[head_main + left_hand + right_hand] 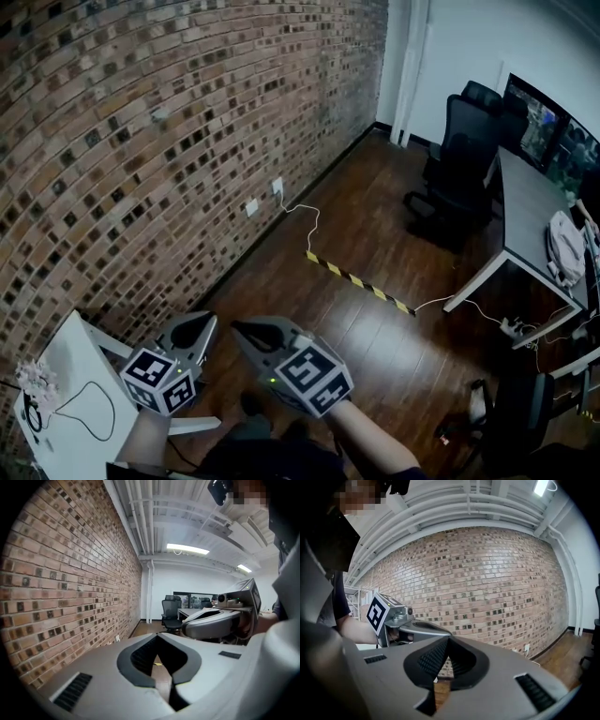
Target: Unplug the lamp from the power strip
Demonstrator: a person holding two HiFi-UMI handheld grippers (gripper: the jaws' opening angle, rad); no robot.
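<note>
Presently you are holding the left gripper (210, 320) and right gripper (237, 326) side by side, jaws pressed together on nothing, and should be keeping them from knocking, while what looks like the power strip (512, 328) is lying on the floor by the desk (525, 202), well apart, with no lamp discernible.

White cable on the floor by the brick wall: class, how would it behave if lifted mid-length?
The cable lies in loose curves, so probably floppy, sagging either side of a grip. It looks thin, so likely light. Its ends reach a wall socket and striped tape, so it may pull taut rather than come free.
</note>
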